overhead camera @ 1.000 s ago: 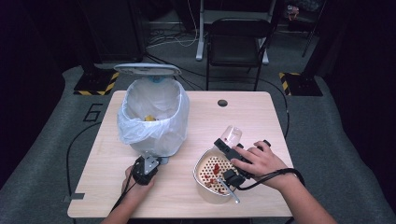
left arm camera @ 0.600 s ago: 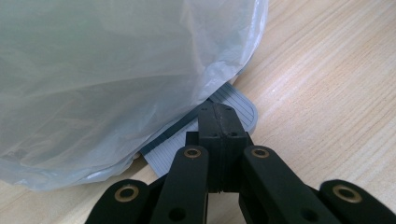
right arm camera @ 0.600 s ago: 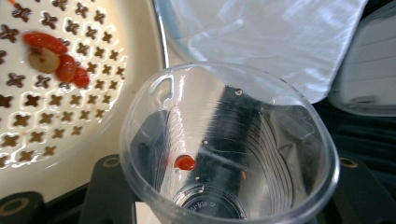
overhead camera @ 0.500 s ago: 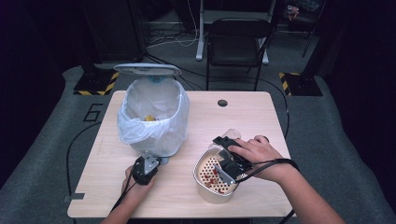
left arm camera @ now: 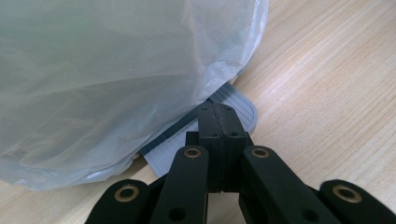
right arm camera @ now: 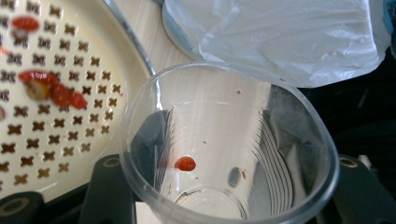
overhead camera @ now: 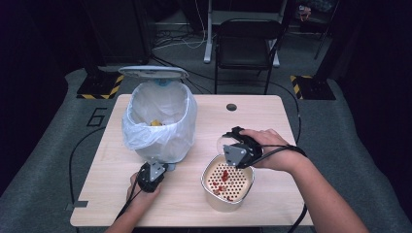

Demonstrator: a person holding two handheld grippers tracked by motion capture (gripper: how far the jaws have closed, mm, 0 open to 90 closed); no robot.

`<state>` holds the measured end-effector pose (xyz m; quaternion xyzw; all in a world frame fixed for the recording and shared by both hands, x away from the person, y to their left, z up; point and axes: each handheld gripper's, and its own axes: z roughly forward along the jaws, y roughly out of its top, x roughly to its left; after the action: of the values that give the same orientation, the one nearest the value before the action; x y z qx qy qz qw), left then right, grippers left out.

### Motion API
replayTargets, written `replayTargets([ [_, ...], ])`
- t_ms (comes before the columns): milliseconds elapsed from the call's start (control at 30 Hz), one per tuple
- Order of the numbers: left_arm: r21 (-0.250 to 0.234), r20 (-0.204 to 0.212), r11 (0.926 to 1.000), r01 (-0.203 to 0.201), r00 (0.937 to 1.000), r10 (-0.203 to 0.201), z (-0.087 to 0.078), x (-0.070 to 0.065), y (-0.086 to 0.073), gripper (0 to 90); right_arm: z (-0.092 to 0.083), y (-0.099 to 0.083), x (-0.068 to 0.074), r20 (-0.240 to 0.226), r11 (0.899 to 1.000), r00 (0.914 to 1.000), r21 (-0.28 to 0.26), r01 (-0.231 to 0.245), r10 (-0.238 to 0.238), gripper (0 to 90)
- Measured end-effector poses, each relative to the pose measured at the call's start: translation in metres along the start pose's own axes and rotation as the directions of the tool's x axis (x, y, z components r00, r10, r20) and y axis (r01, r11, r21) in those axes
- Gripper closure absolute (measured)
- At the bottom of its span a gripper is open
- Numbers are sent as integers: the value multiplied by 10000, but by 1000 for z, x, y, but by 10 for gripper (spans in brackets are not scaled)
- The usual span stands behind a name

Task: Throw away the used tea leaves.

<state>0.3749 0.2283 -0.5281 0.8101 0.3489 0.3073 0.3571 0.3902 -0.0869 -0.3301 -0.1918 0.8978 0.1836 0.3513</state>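
Wood-grain table (overhead camera: 194, 204) stood on grey floor in a dark room.
Right gripper (overhead camera: 232, 145) clamped a clear cup (right arm camera: 224, 154) at the strainer's (overhead camera: 228, 187) twelve o'clock; left gripper (left arm camera: 219, 122) sat closed, empty.

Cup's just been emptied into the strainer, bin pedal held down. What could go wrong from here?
1. A red piece still clings inside the clear plastic cup in the right tool; tilting it could drop the piece on the table.
2. The left tool, shut, presses the bin pedal by its tip; a slip may drop the lid.
3. A tight squeeze could crush the thin cup.
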Motion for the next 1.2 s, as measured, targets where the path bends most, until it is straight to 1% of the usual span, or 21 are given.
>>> replayTargets([
  [67, 12, 2, 10000, -16, 10000, 16, 0, 0, 0, 900, 3, -5, -9, -330, 9967, 9965, -229, -779, 772, 428],
  [200, 6, 0, 10000, -9, 10000, 9, 0, 0, 0, 900, 8, -12, -18, -711, 9892, 9875, -317, -1434, 1409, 427],
  [267, -9, 26, 10000, 15, 10000, -15, 0, 0, 0, 900, 15, -20, -25, -1131, 9783, 9737, -397, -2031, 1976, 425],
  [400, -11, 23, 10000, 16, 10000, -16, 0, 0, 0, 900, 19, -26, -32, -1357, 9640, 9590, -616, -2587, 2487, 425],
  [433, -11, 28, 10000, 22, 10000, -22, 0, 0, 0, 900, 19, -29, -37, -1415, 9503, 9473, -809, -3005, 2875, 424],
  [467, -11, 27, 10000, 22, 10000, -22, 0, 0, 0, 900, 19, -29, -37, -1415, 9503, 9473, -809, -3005, 2875, 424],
  [500, -7, 32, 10000, 22, 10000, -22, 0, 0, 0, 900, 18, -29, -42, -1492, 9352, 9351, -1049, -3383, 3215, 424],
  [533, -7, 32, 10000, 22, 10000, -22, 0, 0, 0, 900, 18, -29, -42, -1492, 9352, 9351, -1049, -3383, 3215, 424],
  [567, -37, 21, 10000, 65, 10000, -65, 0, 0, 0, 900, 14, -26, -46, -1784, 9131, 9107, -1052, -3940, 3725, 423],
  [633, -86, 13, 9999, 119, 9999, -119, 1, 0, 0, 900, 10, -20, -50, -1887, 8979, 8965, -1139, -4253, 4007, 423],
  [700, -67, 35, 9999, 107, 9999, -107, 0, 0, 0, 900, 9, -17, -54, -1906, 8958, 8965, -1260, -4263, 3999, 422],
  [733, -115, -38, 9999, 53, 10000, -53, 1, 0, 0, 900, 5, -11, -61, -2079, 8828, 8838, -1339, -4502, 4192, 422],
  [800, -97, -144, 9999, -128, 9998, 126, 0, 1, 0, 900, 4, -8, -65, -2069, 8785, 8827, -1473, -4545, 4220, 422],
  [867, -75, -202, 9998, -193, 9996, 191, 0, 2, 0, 900, 1, -1, -72, -2184, 8602, 8680, -1633, -4831, 4460, 422],
  [900, -56, -219, 9998, -196, 9996, 194, 0, 1, 0, 900, -2, 5, -78, -2409, 8339, 8437, -1738, -5239, 4798, 422],
  [967, -79, -178, 9998, -190, 9997, 188, 0, 1, 1, 900, -3, 8, -82, -2468, 8253, 8366, -1796, -5354, 4890, 422],
  [1000, -71, -167, 9998, -167, 9997, 166, 0, 1, 0, 900, -5, 12, -85, -2574, 8137, 8238, -1761, -5539, 5051, 422],
  [1033, -9, -103, 9999, -146, 9998, 146, 0, 2, 1, 900, -5, 18, -91, -2767, 7914, 8023, -1805, -5840, 5289, 422],
  [1067, -9, -103, 9999, -146, 9998, 146, 0, 2, 1, 900, -5, 21, -94, -2843, 7810, 7909, -1771, -5989, 5420, 422],
  [1133, 7, -92, 9999, -173, 9998, 173, -1, 2, 1, 900, -6, 25, -99, -2972, 7724, 7808, -1755, -6104, 5495, 422],
  [1200, 5, -97, 9999, -162, 9998, 162, -1, 2, 1, 900, -5, 28, -102, -2967, 7679, 7784, -1806, -6145, 5532, 422],
])
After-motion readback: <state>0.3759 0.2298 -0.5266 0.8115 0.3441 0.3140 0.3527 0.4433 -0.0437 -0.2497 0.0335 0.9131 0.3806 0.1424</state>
